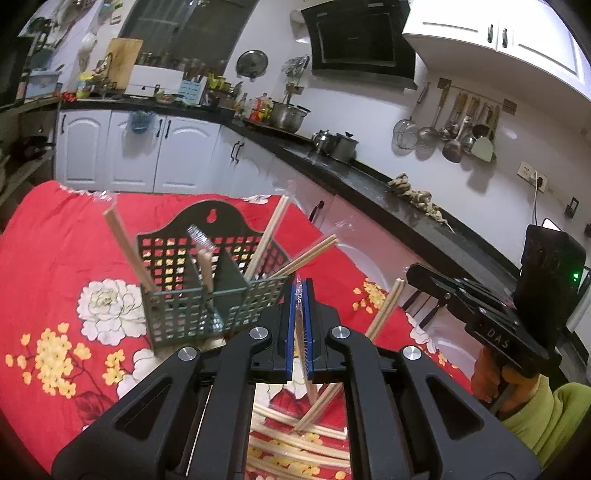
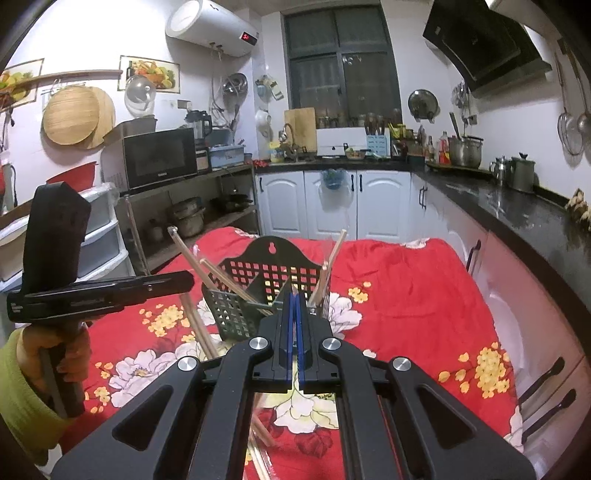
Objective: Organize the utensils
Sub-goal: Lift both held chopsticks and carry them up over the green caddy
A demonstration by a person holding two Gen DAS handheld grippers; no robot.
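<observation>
The letters "DAS" stand in white on the side of the black right gripper (image 1: 419,275), seen from the left wrist. Far off, the white water heater (image 2: 212,27) shows a small red number, too blurry to read.

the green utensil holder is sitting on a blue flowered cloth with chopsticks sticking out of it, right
Not quite: the cloth is red with flowers, not blue. The left wrist view and the right wrist view both show it. The green utensil holder does sit on it, with chopsticks sticking out.

left gripper (image 1: 300,291): jaws closed | right gripper (image 2: 294,301): jaws closed, raised
</observation>
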